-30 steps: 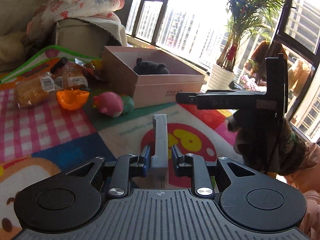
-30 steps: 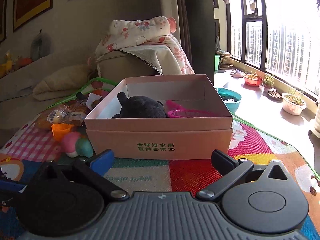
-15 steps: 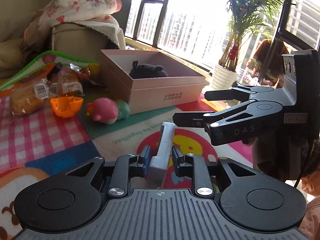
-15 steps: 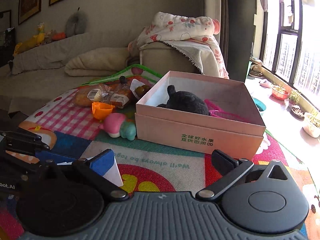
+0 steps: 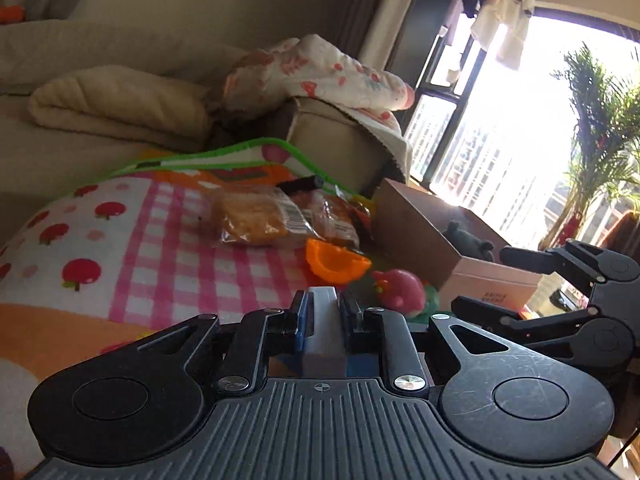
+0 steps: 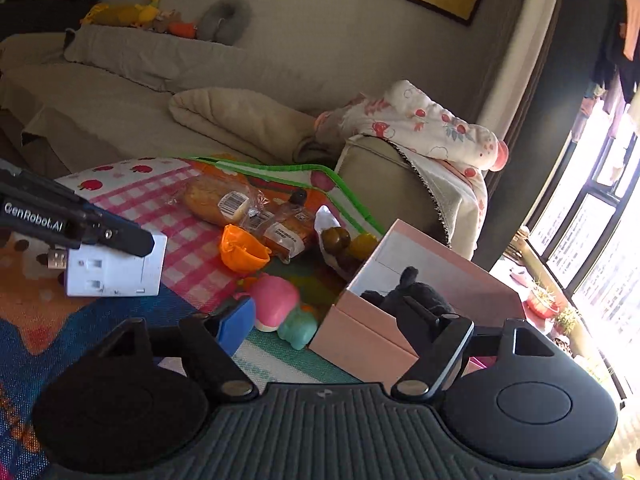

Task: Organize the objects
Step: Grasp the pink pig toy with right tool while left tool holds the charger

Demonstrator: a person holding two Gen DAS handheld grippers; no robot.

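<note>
My left gripper (image 5: 323,312) is shut on a white power adapter (image 5: 324,328); the adapter also shows in the right wrist view (image 6: 116,266), held above the play mat. My right gripper (image 6: 328,316) is open and empty, above the mat near the pink cardboard box (image 6: 400,320). The box (image 5: 448,248) holds a black plush toy (image 6: 404,296). On the mat lie an orange half-shell (image 6: 240,250), a pink and teal toy (image 6: 280,312), and wrapped bread packs (image 6: 224,202). My right gripper shows at the right of the left wrist view (image 5: 480,284).
A beige sofa (image 6: 120,92) with a folded blanket (image 6: 240,120) and a floral quilt (image 6: 432,128) stands behind the mat. A brown and yellow item (image 6: 344,240) lies by the box. Windows and a potted palm (image 5: 600,140) are at the right.
Both grippers have swung left toward the sofa side. The left gripper still holds the adapter, now pointing at the checked part of the mat. The right gripper stays open.
</note>
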